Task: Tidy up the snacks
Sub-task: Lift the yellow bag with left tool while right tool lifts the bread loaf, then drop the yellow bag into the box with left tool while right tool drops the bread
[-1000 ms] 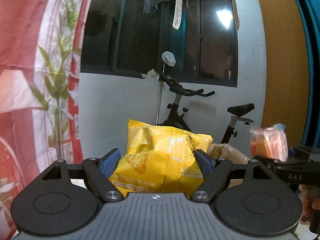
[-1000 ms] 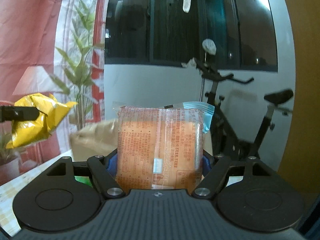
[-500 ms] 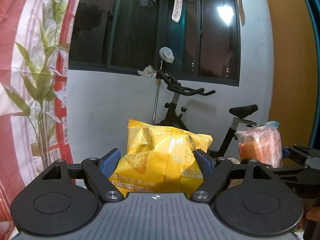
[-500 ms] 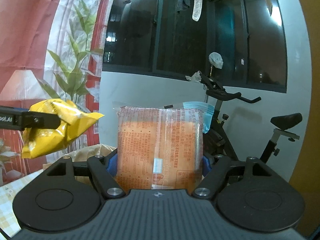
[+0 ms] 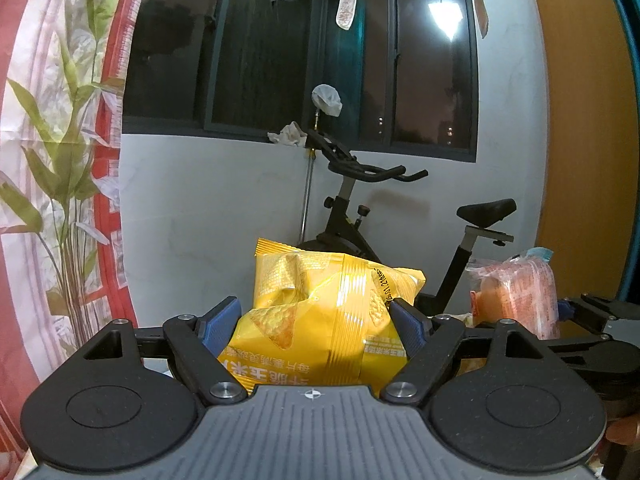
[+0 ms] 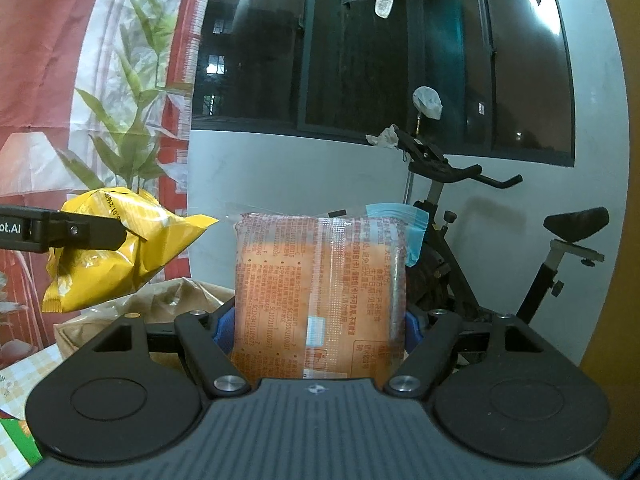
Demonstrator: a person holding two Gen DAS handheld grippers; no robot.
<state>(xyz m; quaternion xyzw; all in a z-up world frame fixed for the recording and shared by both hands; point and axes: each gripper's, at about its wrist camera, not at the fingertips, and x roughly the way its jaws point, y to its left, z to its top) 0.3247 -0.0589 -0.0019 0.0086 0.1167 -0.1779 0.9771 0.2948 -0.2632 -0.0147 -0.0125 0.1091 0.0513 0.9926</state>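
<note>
Yellow chip bag (image 5: 324, 320): we hold it clamped between the blue pads of our left gripper (image 5: 316, 320), raised in the air, crumpled. Orange snack packet (image 6: 320, 296): upright, pinched between the pads of our right gripper (image 6: 318, 328), level with the bag and to its right. Behind: exercise bike (image 5: 384, 208), dark window (image 5: 300, 48), bamboo-print curtain (image 5: 60, 140), brown paper bag (image 6: 168, 300) below.

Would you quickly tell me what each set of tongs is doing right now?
Left tongs: closed on the yellow chip bag.
Right tongs: closed on the orange snack pack.
</note>
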